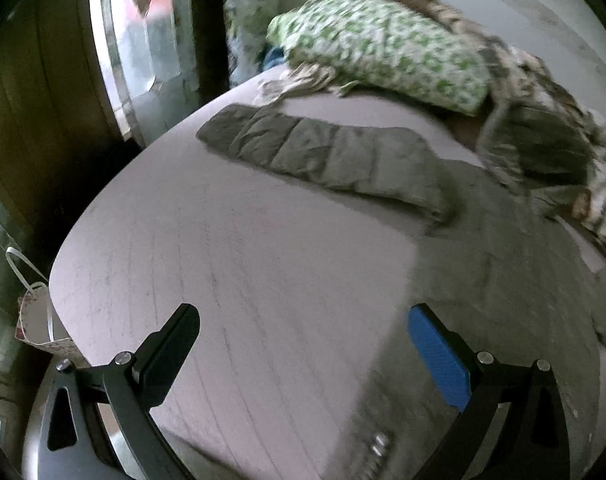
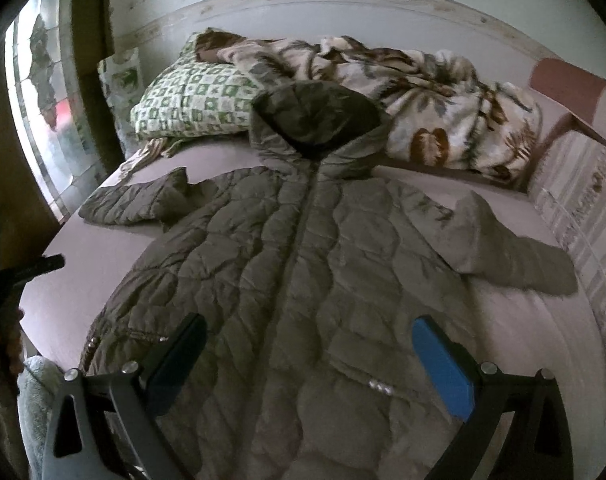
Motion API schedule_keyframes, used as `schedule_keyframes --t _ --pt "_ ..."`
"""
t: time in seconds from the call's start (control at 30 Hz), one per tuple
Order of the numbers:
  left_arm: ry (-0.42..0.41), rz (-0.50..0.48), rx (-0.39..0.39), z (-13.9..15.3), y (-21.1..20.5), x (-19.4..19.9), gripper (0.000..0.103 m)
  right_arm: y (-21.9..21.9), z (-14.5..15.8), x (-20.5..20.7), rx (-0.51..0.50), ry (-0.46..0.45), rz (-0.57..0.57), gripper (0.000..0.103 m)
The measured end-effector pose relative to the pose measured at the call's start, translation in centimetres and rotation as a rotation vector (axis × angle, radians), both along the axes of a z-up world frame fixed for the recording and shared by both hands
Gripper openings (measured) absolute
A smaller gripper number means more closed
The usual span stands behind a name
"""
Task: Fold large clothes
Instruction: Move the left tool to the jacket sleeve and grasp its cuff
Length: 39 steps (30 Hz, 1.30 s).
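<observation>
Both hand-held grippers wide, holding nothing: right hand-held gripper (image 2: 309, 364) over jacket (image 2: 303, 264); left hand-held gripper (image 1: 303, 352) over bed (image 1: 223, 260), jacket at 2 o'clock.

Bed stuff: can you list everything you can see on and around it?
jacket: one, olive-grey quilted, spread flat on the bed, hood up top, sleeves out
pillow: one, green and white, at the head
blanket: one, cream with brown leaves, bunched beside the pillow
bed sheet: one, pale pink, under everything
paper bag: one, white, left of the bed
window: one, left wall
left gripper: open, over the sheet
right gripper: open, over the jacket hem
</observation>
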<state>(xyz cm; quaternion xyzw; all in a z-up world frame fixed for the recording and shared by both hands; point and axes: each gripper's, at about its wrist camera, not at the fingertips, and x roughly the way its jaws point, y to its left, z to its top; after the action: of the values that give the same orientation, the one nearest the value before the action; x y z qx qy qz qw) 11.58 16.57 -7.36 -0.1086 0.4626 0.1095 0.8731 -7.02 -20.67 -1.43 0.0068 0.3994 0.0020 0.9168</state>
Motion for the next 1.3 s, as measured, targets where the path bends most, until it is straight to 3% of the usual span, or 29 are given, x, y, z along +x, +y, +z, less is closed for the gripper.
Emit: schedule_keyframes --t 0.17,0.43,0.8,1.07,1.23,1.3 --pt "-0.009 0.056 0.022 -1.3 3.7 3.5 0.103 1.7 -0.4 2.2 0.002 0.001 0.048 0.103" --pt "0.025 0.149 -0.089 -4.0 9.4 9.6 0.103 3.8 -2.0 5.5 -0.016 0.044 0.099 0.103" --pt "0.037 0.297 -0.131 -6.9 14.7 16.5 0.103 6.7 -4.0 10.3 -0.055 0.091 0.141 0.103" --pt "0.091 0.352 -0.102 -9.5 17.3 21.5 0.103 8.8 -5.3 12.8 -0.045 0.112 0.177 0.103" --pt "0.083 0.322 0.004 -10.0 16.4 22.9 0.103 9.0 -6.3 13.4 -0.048 0.139 0.179 0.103" --pt "0.075 0.298 0.032 -9.9 15.7 23.3 0.093 8.6 -6.5 13.5 -0.047 0.145 0.168 0.103"
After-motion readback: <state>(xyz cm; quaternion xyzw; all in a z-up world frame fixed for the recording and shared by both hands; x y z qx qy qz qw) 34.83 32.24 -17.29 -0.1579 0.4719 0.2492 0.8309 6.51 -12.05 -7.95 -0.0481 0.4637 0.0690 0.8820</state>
